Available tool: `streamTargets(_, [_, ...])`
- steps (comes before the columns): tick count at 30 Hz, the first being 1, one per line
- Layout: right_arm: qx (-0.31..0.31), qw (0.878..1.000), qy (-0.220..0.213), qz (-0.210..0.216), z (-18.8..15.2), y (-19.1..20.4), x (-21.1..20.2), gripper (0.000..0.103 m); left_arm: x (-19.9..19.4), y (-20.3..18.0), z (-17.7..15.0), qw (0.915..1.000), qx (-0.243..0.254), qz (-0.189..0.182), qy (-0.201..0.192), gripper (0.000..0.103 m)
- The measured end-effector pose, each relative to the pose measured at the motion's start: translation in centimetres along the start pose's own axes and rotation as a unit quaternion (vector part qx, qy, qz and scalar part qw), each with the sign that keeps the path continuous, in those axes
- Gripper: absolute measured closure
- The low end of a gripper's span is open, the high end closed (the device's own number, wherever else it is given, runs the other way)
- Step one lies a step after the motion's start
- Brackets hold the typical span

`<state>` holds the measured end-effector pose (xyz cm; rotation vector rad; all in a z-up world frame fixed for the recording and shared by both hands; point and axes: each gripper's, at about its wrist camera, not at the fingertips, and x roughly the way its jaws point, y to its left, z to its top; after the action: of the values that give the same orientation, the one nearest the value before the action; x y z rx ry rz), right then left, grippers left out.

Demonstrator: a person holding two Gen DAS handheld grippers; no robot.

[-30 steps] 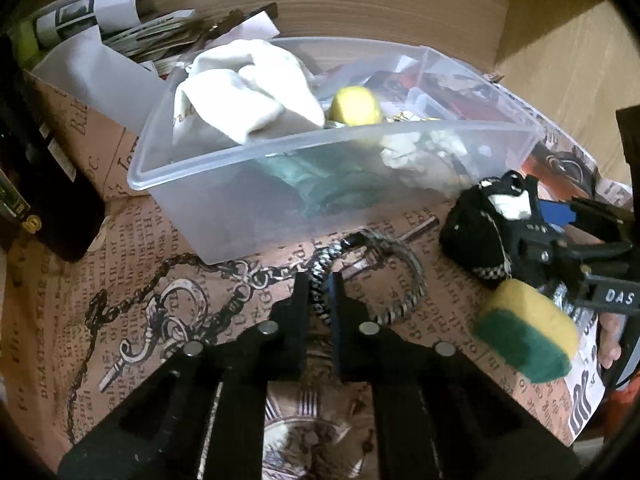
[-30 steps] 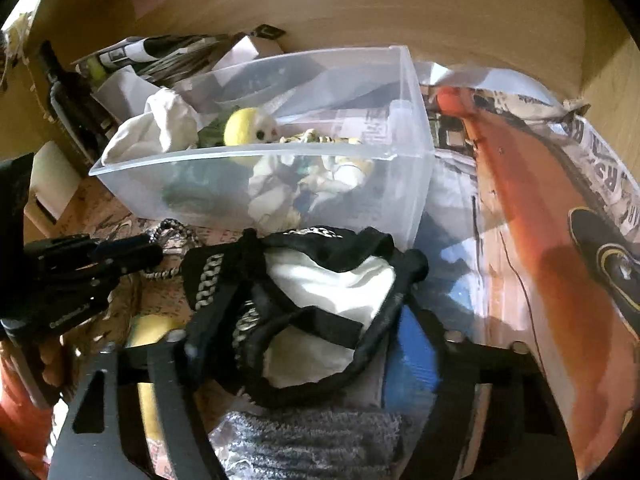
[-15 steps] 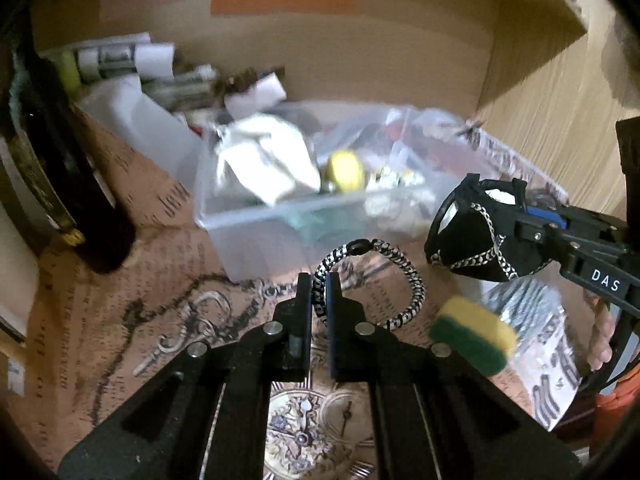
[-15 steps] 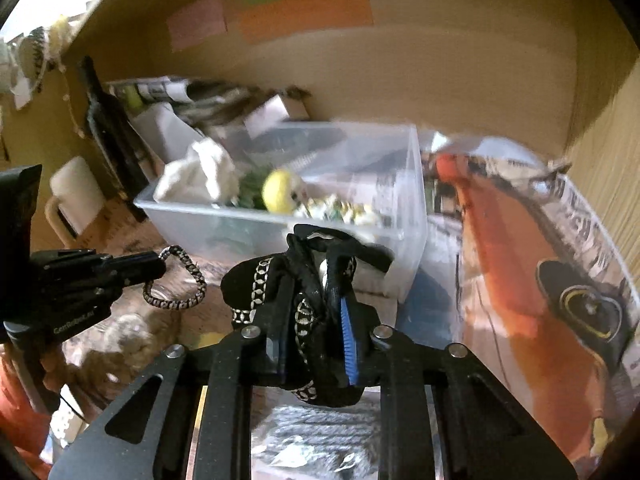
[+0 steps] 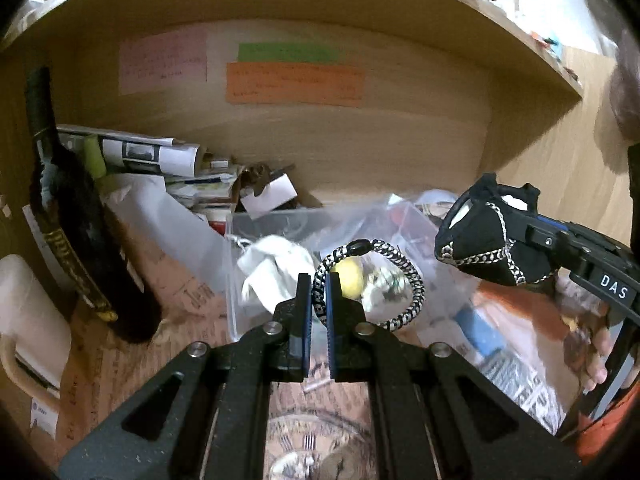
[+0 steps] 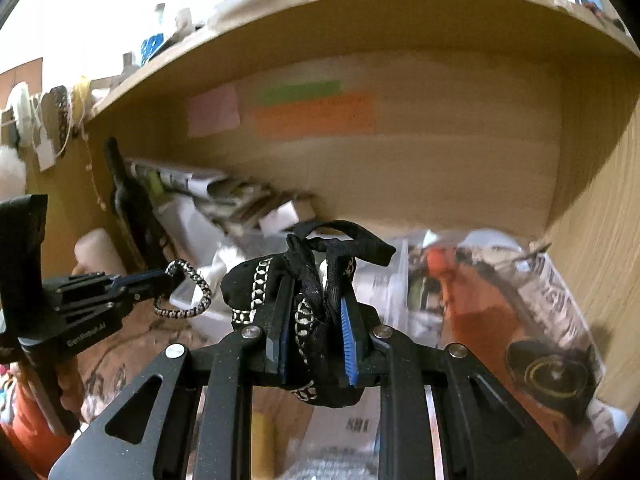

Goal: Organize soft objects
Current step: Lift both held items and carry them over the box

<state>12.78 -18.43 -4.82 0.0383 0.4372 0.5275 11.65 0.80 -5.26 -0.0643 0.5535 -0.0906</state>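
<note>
My left gripper (image 5: 319, 294) is shut on a black-and-white braided cord loop (image 5: 404, 276) and holds it in the air in front of the clear plastic bin (image 5: 236, 280). The loop also shows in the right wrist view (image 6: 196, 292). My right gripper (image 6: 314, 320) is shut on a black fabric mask with chain trim (image 6: 256, 284), lifted above the desk; it shows in the left wrist view (image 5: 480, 252) to the right of the loop. The bin holds a white cloth (image 5: 268, 268), a yellow ball (image 5: 350, 282) and other soft items.
A dark bottle (image 5: 76, 220) stands at the left beside a white mug (image 5: 28, 328). Rolled papers (image 5: 148, 156) and clutter lie behind the bin. Sticky notes (image 5: 292, 84) hang on the wooden back wall under a shelf. Printed paper covers the desk (image 5: 120, 360).
Both grippers have risen from the desk with their objects and tilted up toward the back wall. The right gripper closed on the mask. The sponge has dropped out of view.
</note>
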Motion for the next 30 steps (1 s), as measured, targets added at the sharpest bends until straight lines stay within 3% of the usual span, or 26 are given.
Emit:
streamTargets(7, [-0.004,1.0,-0.003,-0.023,1.0,-0.6,2.4,0.084,3.1,0.1,0.9,0.9998,-0.001,0.014,0.015,0.098])
streamTargets(15, [-0.004,0.997,0.061,-0.042,0.1,-1.7,7.9,0.084,7.4,-0.9,0.6,0.9966,0.026,0.052,0.059,0.098])
streamTargets(19, [-0.006,0.995,0.087,-0.045,-0.7,-1.9,9.6,0.084,9.3,-1.0,0.1,0.9947,0.032,0.054,0.081,0.098])
streamTargets(25, [-0.027,0.992,0.118,-0.045,-1.7,-1.3,11.1,0.081,9.8,-1.9,-0.4,0.9926,0.057,0.064,0.087,0.097])
streamTargets(30, [-0.036,0.99,0.127,-0.051,-1.9,-1.2,11.1,0.075,9.7,-1.9,-0.6,0.9925,0.052,0.047,0.1,0.084])
